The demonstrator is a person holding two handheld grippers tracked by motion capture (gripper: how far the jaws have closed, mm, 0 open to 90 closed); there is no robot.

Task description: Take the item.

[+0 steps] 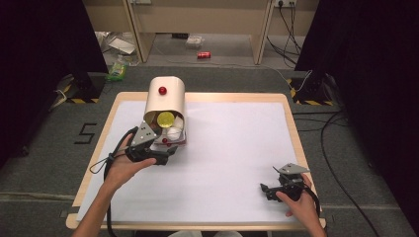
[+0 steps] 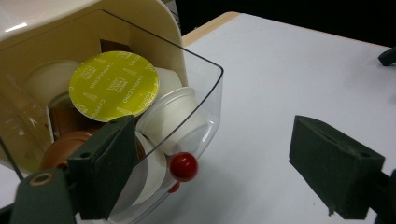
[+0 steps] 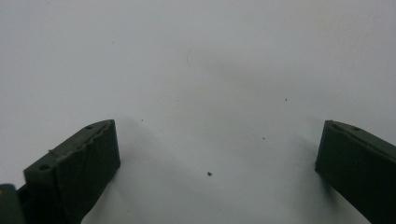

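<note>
Cream capsule dispenser with clear drawer [image 1: 165, 98], upper left; left gripper [image 1: 170, 152] just below it, wide, empty; right gripper [image 1: 265, 190] lower right, wide, empty.

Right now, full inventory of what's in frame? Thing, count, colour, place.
Capsule dispenser: 1, cream, far left of table, red knob on top.
Clear drawer: 1, transparent, open at dispenser front, red knob.
Capsules: several, count unclear; yellow-lidded one, white ones, brown ones, in drawer.
Table: 1, white top, wood edge.
Can: 1, red, floor beyond table.
Left gripper: open, at drawer front.
Right gripper: open, near right of table.
</note>
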